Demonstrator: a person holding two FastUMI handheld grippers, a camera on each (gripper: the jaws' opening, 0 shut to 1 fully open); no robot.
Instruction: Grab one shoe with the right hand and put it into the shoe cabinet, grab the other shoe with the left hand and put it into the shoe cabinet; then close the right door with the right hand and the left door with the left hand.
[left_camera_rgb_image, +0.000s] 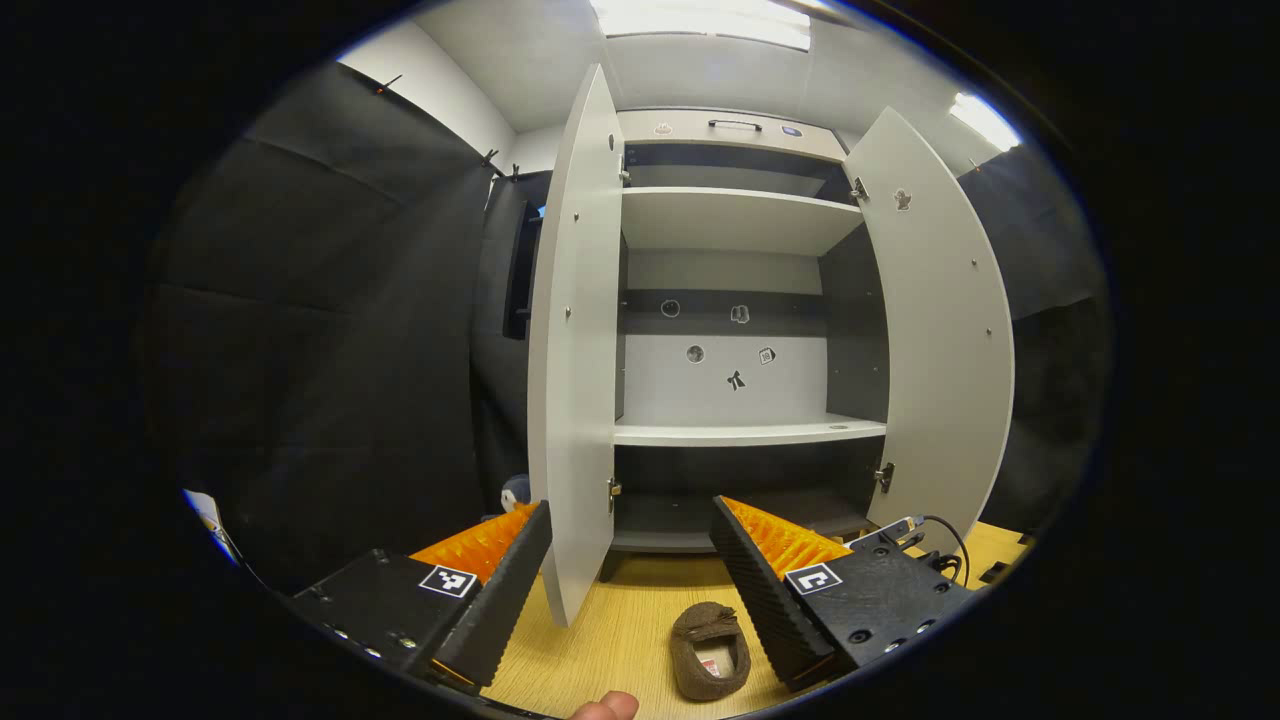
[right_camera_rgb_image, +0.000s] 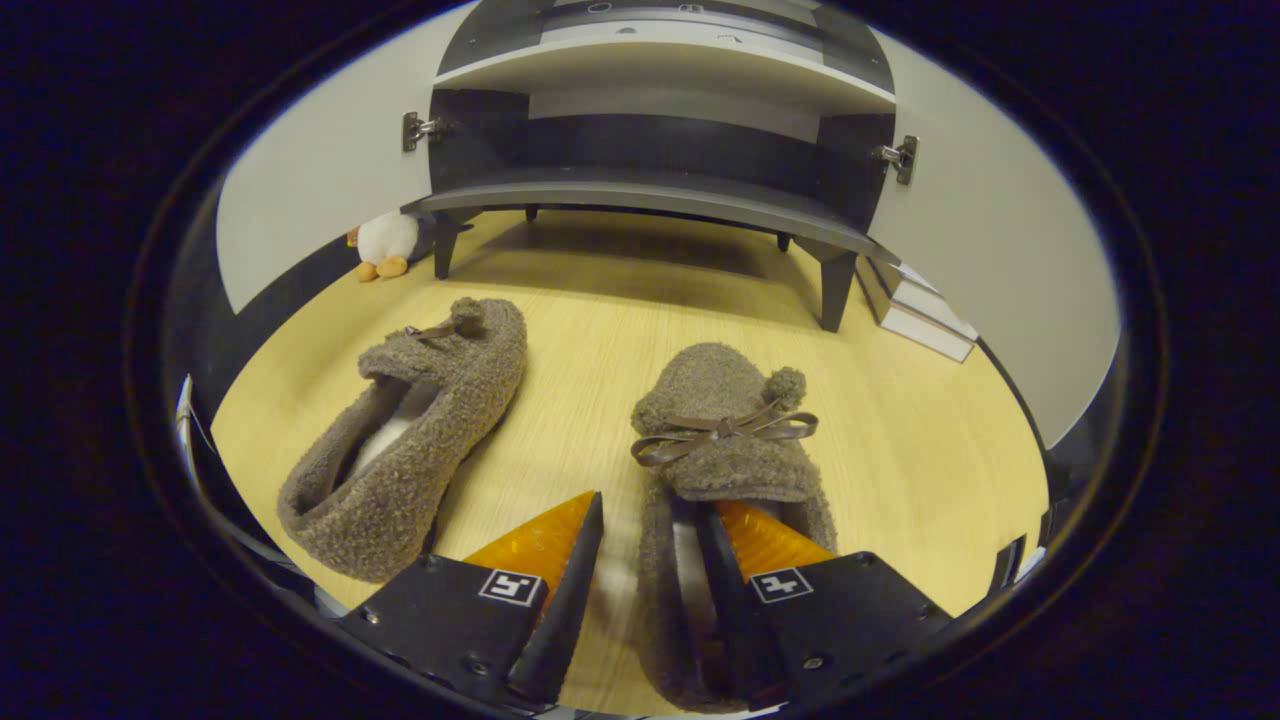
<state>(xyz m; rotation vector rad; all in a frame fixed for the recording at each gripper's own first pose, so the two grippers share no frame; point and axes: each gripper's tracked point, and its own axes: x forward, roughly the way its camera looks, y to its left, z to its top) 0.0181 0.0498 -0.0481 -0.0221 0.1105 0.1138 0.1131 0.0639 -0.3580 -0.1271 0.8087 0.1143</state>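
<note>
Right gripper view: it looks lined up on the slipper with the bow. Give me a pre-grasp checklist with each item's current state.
1. Right gripper open: ok.
2. Fingers straddle the bow slipper's side wall, one finger inside the opening, one outside: ok.
3. Both fingers pressing on it: not ok, not closed yet.
4. Other slipper apart from the grasp: ok.
5. Cabinet doors open, bottom shelf free: ok.
6. Left gripper open, holding nothing: ok.
</note>
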